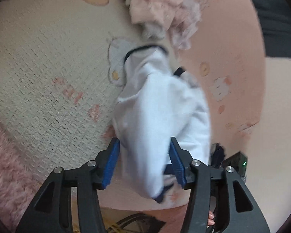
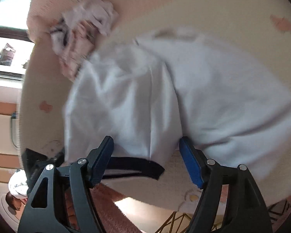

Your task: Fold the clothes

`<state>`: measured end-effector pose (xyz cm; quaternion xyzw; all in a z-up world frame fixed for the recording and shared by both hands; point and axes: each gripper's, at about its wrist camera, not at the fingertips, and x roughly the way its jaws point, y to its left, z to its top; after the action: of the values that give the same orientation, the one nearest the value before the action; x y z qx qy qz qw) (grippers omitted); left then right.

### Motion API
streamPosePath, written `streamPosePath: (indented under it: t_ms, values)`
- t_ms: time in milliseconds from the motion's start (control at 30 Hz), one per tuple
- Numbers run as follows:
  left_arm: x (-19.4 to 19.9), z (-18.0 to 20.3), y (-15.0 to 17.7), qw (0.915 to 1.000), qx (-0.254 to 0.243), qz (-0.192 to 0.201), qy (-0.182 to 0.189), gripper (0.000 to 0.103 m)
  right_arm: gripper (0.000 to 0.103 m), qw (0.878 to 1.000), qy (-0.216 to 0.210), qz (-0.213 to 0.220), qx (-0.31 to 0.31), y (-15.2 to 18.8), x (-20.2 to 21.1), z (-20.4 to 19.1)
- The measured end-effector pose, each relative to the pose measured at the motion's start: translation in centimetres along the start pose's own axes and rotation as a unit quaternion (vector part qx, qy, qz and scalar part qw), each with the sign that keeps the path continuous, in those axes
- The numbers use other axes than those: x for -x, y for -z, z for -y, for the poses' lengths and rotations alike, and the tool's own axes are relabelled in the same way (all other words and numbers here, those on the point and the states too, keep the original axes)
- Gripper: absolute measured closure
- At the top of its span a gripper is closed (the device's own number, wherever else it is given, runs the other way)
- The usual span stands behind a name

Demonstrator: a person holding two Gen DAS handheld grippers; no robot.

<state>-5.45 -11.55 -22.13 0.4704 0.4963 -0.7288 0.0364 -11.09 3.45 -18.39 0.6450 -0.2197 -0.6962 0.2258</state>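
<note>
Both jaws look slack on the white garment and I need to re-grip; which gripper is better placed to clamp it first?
Left, probably. The left gripper has a bunched fold of the white garment filling its open jaws. The right gripper straddles only the flat hem edge.

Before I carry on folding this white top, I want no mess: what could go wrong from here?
1. The white top lies between the open pads of the left hand-held gripper, unclamped, so it may slump out of shape.
2. Its dark trim hangs loose by the right hand-held gripper and could be pinched alone.
3. The crumpled pile touches the top and may drag along.
</note>
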Motion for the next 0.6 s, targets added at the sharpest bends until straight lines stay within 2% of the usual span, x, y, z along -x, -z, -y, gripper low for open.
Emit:
streamPosePath:
  t_ms: [33,67,100,133,200,233,300,367,433,500,600]
  values:
    - [-0.5,0.5,0.2,0.9998,-0.015,-0.009,-0.007,0.052,0.061,1.0,0.007,-0.009,0.0,-0.1,-1.0,-0.1]
    - [-0.9,1.1,0.5,0.9993,-0.03,-0.017,-0.015,0.065,0.077,1.0,0.008,-0.016,0.0,-0.1,-1.6,-0.2]
    - [-1.4,1.6,0.8,0.9984,-0.045,-0.026,-0.022,0.091,0.083,1.0,0.004,-0.02,0.001,-0.1,-1.9,-0.4]
    - [-1.4,2.5,1.1,0.9974,-0.062,-0.024,-0.029,0.091,0.095,1.0,-0.011,-0.016,0.004,-0.1,-1.6,-0.8]
    - [-0.4,4.2,1.3,0.996,-0.086,-0.012,-0.023,0.091,0.097,0.999,-0.043,0.001,0.012,-0.3,0.1,-1.7]
    - [0.3,4.8,0.8,0.9966,-0.082,-0.009,0.001,0.091,0.098,0.998,-0.059,0.016,0.016,-0.6,1.6,-2.0]
    - [2.0,7.0,-0.4,0.9951,-0.091,-0.001,0.037,0.091,0.098,0.994,-0.088,0.055,0.023,-1.7,5.1,-2.7]
    - [4.1,11.2,-1.8,0.9884,-0.137,0.022,0.062,0.091,0.099,0.987,-0.102,0.113,0.049,-3.1,10.5,-4.1]
    - [6.1,16.1,-3.3,0.9788,-0.175,0.04,0.098,0.091,0.099,0.979,-0.12,0.151,0.068,-4.0,14.9,-5.2]
    - [8.6,22.6,-4.7,0.962,-0.225,0.066,0.139,0.091,0.099,0.968,-0.135,0.193,0.091,-4.9,19.6,-6.6]
    - [12.4,30.3,-6.3,0.9391,-0.282,0.106,0.165,0.091,0.099,0.944,-0.148,0.265,0.129,-6.4,27.4,-9.9]
